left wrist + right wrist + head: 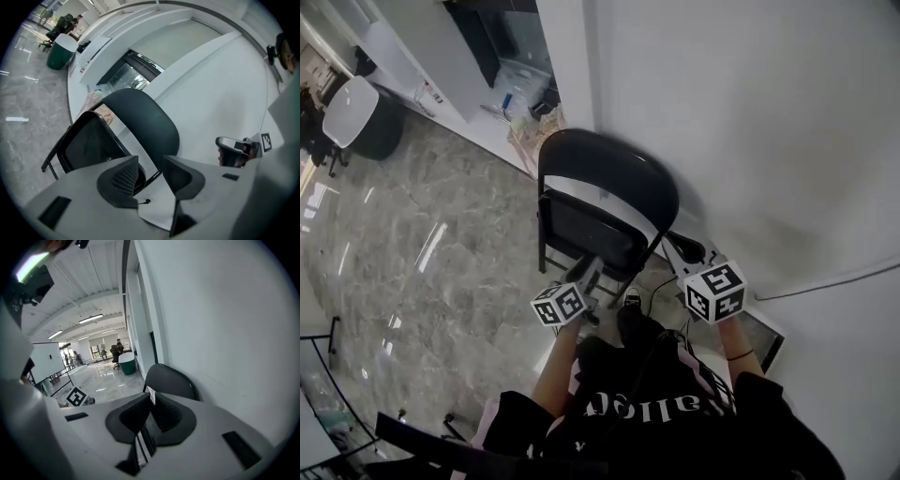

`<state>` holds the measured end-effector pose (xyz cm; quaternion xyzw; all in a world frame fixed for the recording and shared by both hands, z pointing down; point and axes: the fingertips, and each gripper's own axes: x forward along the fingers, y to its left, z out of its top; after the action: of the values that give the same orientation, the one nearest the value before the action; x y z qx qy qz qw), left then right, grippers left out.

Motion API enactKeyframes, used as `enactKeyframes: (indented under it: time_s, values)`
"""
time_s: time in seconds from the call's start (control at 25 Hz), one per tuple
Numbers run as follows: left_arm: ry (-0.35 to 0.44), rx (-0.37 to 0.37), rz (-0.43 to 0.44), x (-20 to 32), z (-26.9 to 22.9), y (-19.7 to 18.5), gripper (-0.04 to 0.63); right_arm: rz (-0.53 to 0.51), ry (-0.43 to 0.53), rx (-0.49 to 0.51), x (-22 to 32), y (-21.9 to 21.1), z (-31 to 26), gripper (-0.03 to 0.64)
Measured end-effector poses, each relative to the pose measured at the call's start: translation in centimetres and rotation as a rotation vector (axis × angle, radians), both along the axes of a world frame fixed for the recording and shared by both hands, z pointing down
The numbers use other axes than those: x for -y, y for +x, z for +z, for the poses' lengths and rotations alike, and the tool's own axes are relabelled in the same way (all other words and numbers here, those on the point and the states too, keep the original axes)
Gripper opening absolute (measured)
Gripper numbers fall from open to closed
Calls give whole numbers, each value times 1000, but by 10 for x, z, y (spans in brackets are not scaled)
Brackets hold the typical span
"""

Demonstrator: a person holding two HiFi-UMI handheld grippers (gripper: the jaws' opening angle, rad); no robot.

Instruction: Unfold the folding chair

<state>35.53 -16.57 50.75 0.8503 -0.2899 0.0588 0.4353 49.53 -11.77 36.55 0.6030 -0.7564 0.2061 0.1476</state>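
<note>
A black folding chair [609, 178] stands close against the white wall, with its rounded backrest [145, 122] above. Its seat panel [89, 140] is tilted up steeply inside the frame. My left gripper [586, 278] is just in front of the seat's lower edge. It is open [151, 171], with only the chair's frame showing beyond the gap. My right gripper [680, 248] is at the chair's right side beside the wall. Its jaws [150, 401] are shut with nothing between them. It also shows in the left gripper view as the right gripper [234, 151].
The white wall [750, 141] runs along the right, with a cable [825, 279] at its foot. A wicker basket [534, 131] sits behind the chair. A green bin with a white top [356, 112] stands far left on the glossy marble floor [412, 244]. My shoe [630, 302] is below the chair.
</note>
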Motion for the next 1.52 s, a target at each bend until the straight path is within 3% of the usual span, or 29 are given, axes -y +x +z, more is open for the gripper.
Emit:
enactKeyframes:
  time_s: [0.32,0.6,0.88,1.12,1.52]
  values:
    - [-76,47,-142,29,35,26,153,-200,-21,-62,53,26,16,31]
    - [-128,84,-169,62,77,38,163,-298,-53,-113,87,23,37,120]
    - [-222,1,-230,90,110,58,173,-312,-157,-64,112,26,56,172]
    - [-306,-70,-298,114,133,63,175,-324,-172,-132,136,27,58,172]
    - [-386,-116,-257,122,146,82,175,-306,-168,-223,170,31,44,173]
